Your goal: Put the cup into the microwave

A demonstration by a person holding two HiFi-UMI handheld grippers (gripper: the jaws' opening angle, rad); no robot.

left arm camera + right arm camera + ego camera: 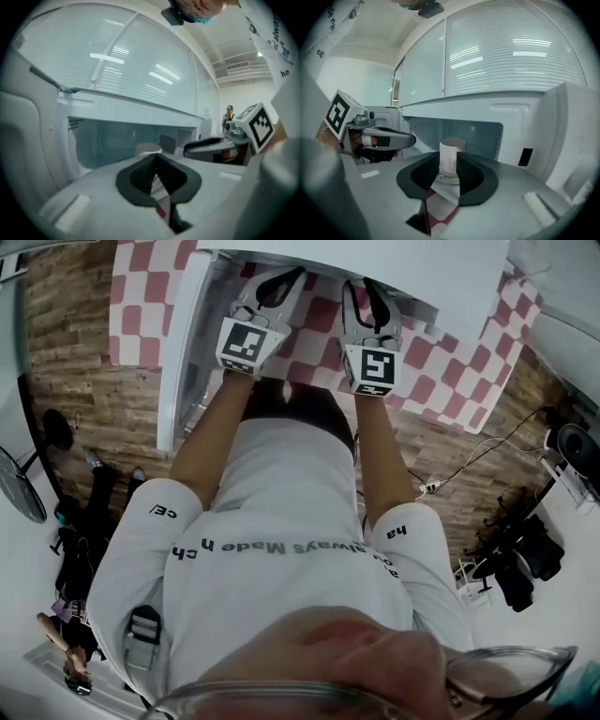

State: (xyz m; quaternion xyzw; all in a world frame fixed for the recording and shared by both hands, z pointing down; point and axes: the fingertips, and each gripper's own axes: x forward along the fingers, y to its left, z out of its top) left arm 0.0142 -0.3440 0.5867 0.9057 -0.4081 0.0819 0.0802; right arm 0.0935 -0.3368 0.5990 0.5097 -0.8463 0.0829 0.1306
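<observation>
A white cup point(451, 155) stands upright on the glass turntable inside the open white microwave point(487, 110). In the right gripper view the cup shows through the gap of my right gripper point(449, 180), which is open and short of the cup. The left gripper view shows the cup's top point(148, 150) just behind my left gripper point(154, 171), whose dark pads meet with nothing between them. Seen from the head view, the left gripper point(272, 292) and the right gripper point(367, 301) point side by side into the microwave's mouth, and its top point(375, 263) hides the cup.
The microwave door point(178, 352) hangs open at the left. The microwave stands on a table with a red-and-white checked cloth point(441, 362). The control panel side point(574, 136) rises at the right of the cavity. Cables and dark equipment point(525, 559) lie on the wooden floor.
</observation>
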